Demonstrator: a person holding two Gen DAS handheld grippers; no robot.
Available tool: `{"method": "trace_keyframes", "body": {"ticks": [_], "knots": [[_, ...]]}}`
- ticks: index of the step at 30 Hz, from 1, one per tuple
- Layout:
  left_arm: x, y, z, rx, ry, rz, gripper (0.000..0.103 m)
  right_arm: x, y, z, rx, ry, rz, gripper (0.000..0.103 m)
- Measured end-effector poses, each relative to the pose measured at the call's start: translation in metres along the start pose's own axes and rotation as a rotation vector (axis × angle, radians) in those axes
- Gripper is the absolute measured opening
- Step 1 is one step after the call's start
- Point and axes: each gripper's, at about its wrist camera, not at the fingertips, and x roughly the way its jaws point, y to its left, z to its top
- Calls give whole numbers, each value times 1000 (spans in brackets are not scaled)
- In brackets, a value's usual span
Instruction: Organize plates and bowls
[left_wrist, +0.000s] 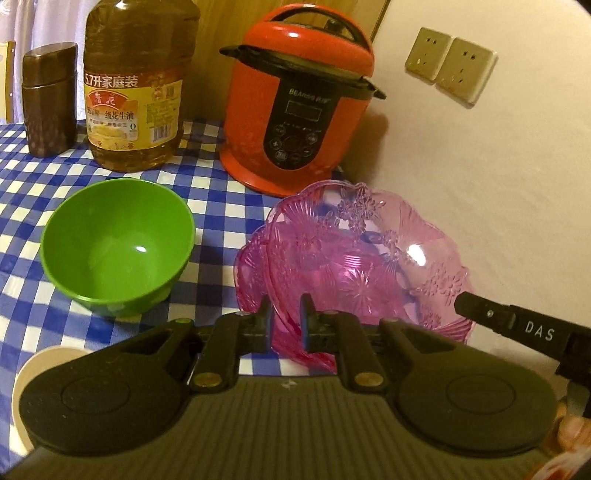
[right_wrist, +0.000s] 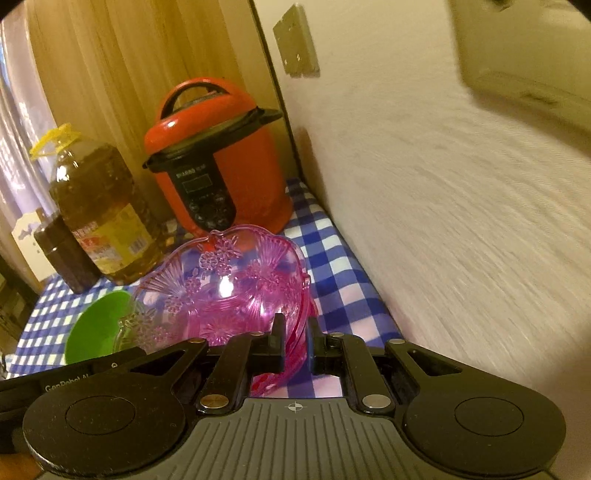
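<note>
A pink see-through plastic plate (left_wrist: 354, 258) with a flower pattern is held tilted above the blue checked tablecloth (left_wrist: 221, 199). My left gripper (left_wrist: 286, 314) is shut on its near rim. My right gripper (right_wrist: 295, 332) is shut on the rim of the same pink plate (right_wrist: 229, 288); its finger (left_wrist: 480, 314) shows in the left wrist view at the plate's right edge. A green bowl (left_wrist: 118, 243) stands upright and empty on the cloth, left of the plate; it also shows in the right wrist view (right_wrist: 96, 328).
A red pressure cooker (left_wrist: 299, 99) stands at the back by the wall. A big oil bottle (left_wrist: 135, 85) and a brown canister (left_wrist: 50, 99) stand at the back left. The white wall (left_wrist: 498, 184) with sockets runs along the right. A pale plate edge (left_wrist: 26, 373) lies at near left.
</note>
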Motion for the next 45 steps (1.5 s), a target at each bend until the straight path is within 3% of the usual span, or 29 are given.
{"method": "trace_keyframes", "body": {"ticks": [15, 31, 35, 36, 37, 38, 39, 40, 45], "knots": [[52, -4, -1, 116, 36, 73, 14, 67, -8, -6, -69, 72, -19, 11], [62, -11, -8, 203, 16, 111, 17, 81, -4, -12, -142, 83, -42, 13], [64, -16, -10, 246, 14, 123, 24, 82, -5, -12, -144, 78, -41, 14], [63, -18, -11, 265, 6, 127, 35, 83, -5, -12, -148, 76, -38, 16], [63, -21, -11, 282, -5, 149, 52, 83, -5, -12, -160, 72, -36, 29], [62, -21, -12, 287, -18, 168, 55, 83, -4, -12, -175, 66, -45, 40], [60, -21, -12, 284, -27, 168, 56, 83, -4, -13, -181, 60, -61, 58], [60, -19, -11, 275, -25, 157, 56, 82, -6, -13, -174, 52, -63, 62], [58, -12, -12, 240, -23, 140, 56, 75, -14, -13, -136, 38, -51, 62]]}}
